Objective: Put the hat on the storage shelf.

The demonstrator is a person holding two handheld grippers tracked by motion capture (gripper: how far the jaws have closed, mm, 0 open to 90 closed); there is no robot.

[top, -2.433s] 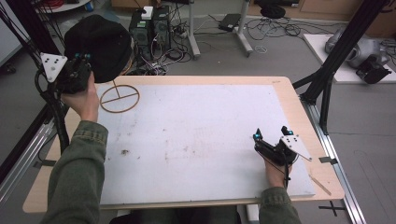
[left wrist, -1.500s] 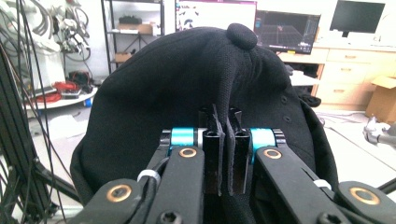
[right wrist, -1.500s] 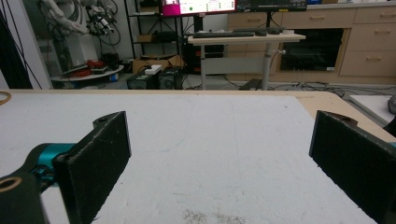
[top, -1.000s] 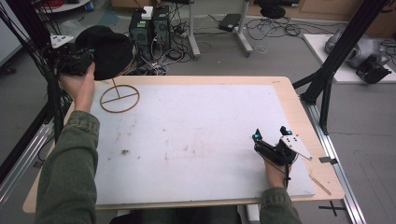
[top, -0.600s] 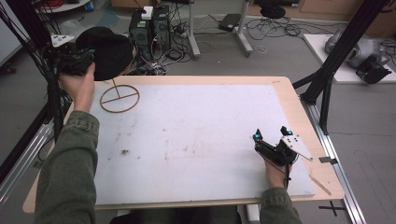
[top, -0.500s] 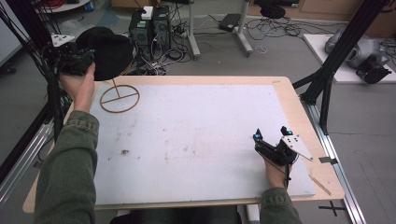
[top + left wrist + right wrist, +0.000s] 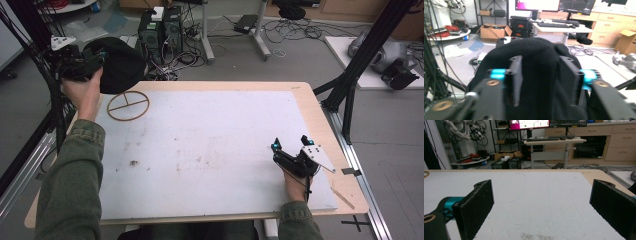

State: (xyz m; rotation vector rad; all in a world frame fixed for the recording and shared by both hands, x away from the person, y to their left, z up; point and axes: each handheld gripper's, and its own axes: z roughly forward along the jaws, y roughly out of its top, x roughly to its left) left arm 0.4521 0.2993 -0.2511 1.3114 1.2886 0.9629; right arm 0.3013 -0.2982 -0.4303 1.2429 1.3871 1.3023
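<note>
Jaws: left gripper (image 7: 95,62) clenched on black cap (image 7: 120,65), unmoved since 0.5 s; right gripper (image 7: 290,150) released.

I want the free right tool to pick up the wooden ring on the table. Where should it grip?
Judging by its flat pose, come from above and pinch the wooden ring rim on its open near-right arc, between spokes; the right tool is open.
</note>
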